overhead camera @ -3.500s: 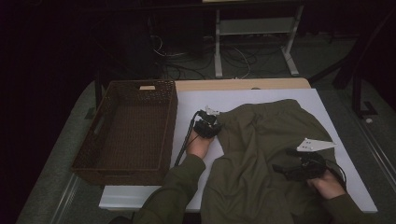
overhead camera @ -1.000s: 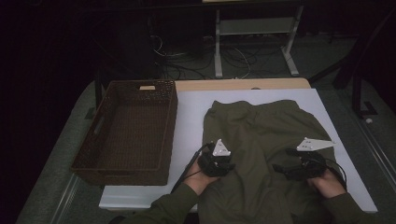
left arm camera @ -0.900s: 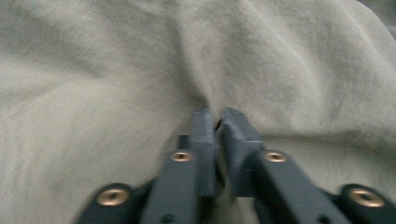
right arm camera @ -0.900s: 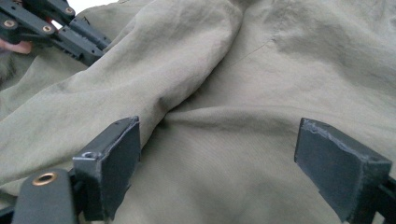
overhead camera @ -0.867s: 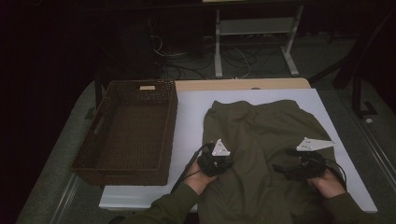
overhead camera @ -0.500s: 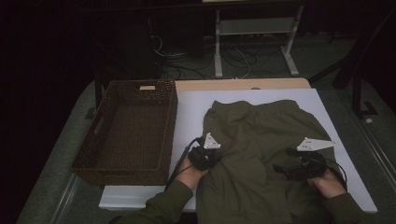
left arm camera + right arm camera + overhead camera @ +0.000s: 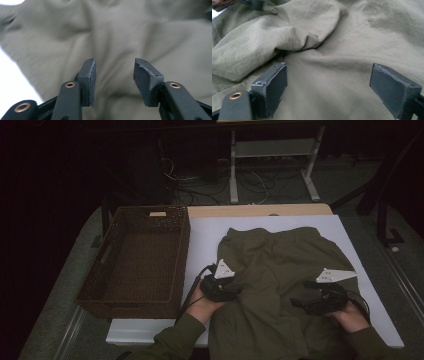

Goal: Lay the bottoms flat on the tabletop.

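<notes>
White counter (image 7: 205,237) carries two things: dark wicker basket (image 7: 134,260) along its left edge, overhanging it, and an olive-green garment (image 7: 280,285) spread over centre and right, draping off the near edge.

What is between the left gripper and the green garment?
Nothing visible. The left gripper has just been opening, with bare air between its pads, and points straight at the garment, close behind them.

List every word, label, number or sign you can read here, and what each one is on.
No text can be read.
The pale tag on the basket rim is too small and dim to read.
The green garment shows no print.
</notes>
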`<move>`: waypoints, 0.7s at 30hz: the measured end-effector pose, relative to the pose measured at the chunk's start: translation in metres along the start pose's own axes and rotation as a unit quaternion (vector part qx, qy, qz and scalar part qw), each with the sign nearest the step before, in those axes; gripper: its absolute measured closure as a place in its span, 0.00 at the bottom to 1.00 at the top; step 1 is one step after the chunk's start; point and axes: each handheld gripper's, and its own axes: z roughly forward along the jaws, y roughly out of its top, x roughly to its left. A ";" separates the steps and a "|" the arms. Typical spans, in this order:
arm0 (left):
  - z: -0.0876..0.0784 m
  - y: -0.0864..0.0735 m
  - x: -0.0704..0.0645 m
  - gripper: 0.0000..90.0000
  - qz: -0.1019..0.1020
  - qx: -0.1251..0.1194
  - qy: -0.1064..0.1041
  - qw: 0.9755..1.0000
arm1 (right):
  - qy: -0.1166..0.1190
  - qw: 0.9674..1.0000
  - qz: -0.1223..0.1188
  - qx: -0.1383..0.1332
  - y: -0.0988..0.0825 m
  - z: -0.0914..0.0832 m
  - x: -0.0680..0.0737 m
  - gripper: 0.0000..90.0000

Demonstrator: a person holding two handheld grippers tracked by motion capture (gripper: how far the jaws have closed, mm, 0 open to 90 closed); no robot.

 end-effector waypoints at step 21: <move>0.047 -0.007 -0.074 0.61 0.066 0.038 -0.176 0.981 | 0.005 1.000 0.001 0.005 0.000 0.002 0.000 0.16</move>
